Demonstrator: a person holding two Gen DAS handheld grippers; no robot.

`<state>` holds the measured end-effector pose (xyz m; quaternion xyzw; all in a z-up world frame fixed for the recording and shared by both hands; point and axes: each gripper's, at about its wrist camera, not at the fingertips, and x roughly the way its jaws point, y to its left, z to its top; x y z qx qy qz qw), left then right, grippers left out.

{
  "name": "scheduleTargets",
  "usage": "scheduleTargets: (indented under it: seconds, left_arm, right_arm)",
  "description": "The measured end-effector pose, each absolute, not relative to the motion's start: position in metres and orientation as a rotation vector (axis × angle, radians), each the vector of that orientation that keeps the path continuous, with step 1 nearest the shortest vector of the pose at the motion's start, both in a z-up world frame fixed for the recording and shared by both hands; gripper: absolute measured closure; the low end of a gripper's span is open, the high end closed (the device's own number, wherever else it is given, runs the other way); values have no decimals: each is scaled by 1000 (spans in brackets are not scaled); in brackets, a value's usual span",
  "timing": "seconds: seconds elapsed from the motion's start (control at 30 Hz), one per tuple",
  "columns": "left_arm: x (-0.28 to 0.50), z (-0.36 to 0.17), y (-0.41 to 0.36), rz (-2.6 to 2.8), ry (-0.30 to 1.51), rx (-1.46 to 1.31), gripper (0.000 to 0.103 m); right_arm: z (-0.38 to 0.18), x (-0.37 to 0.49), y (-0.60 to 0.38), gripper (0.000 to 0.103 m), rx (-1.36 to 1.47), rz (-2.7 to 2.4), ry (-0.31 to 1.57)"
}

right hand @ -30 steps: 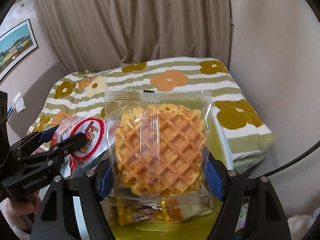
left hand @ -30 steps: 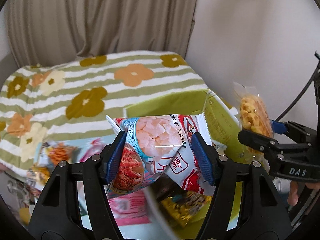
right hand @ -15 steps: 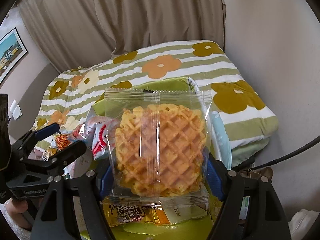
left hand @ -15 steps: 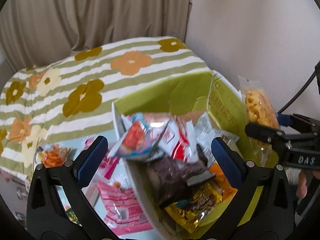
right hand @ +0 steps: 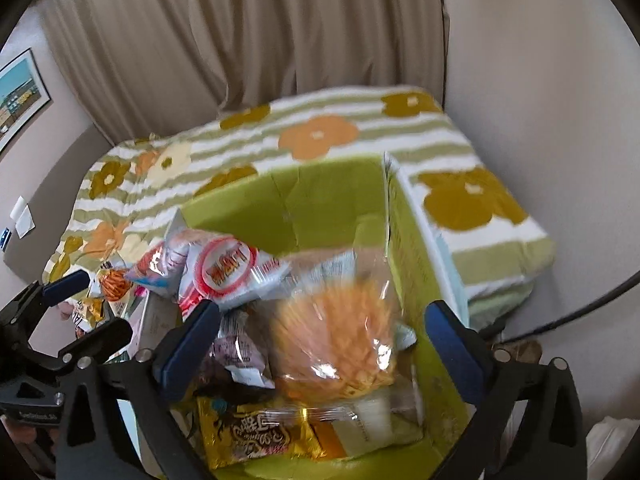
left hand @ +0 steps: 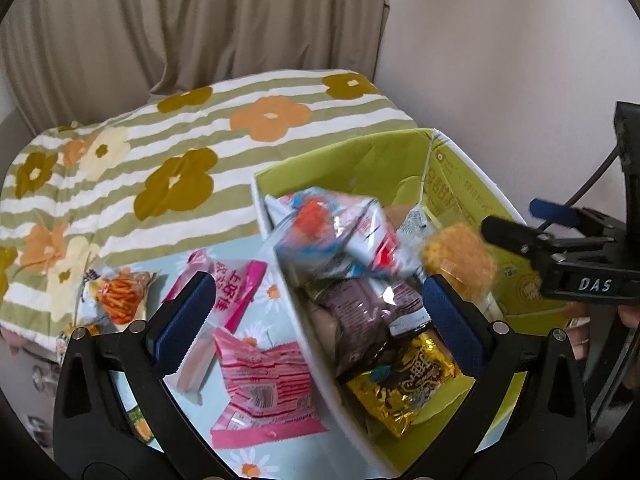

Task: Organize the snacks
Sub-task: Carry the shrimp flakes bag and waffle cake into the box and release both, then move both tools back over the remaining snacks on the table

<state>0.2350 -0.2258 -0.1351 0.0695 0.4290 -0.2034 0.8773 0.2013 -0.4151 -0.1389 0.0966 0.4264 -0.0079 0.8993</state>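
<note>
Partly done: both hand-held grippers, left (left hand: 316, 312) and right (right hand: 324, 344), gaping wide, right's jaws opening, waffle packet (right hand: 340, 344) seemingly dropping blurred into green box (left hand: 360, 160); pink packets (left hand: 264, 380) left beside box.

Count from my two claw cameras

I count one green box (left hand: 360, 152) holding five snack packs I can tell apart, among them one waffle (right hand: 336, 344) and one gold pack (left hand: 404, 384). Outside it I see two pink packs (left hand: 264, 384) and one orange-stick pack (left hand: 118, 294). Two claws: left (left hand: 316, 322), right (right hand: 324, 344).
</note>
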Motion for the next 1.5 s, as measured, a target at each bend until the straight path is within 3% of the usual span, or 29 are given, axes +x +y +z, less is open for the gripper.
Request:
scheduleTargets:
  seconds: [0.23,0.6,1.07,1.5]
  left_arm:
    - [219,-132,-215,-406,901,125,0]
    - [182,-102,-206,-343,813,127,0]
    - [125,-92,-106,-126,782,127,0]
    - [132,-131,-11,-202,872,111,0]
  right_arm:
    - [-140,181,-421,1,250,24,933]
    - [-107,159,-411,1,221,102,845]
    - [-89,145,-346,1,115,302,772]
    - [-111,149,-246,1,152,255,845]
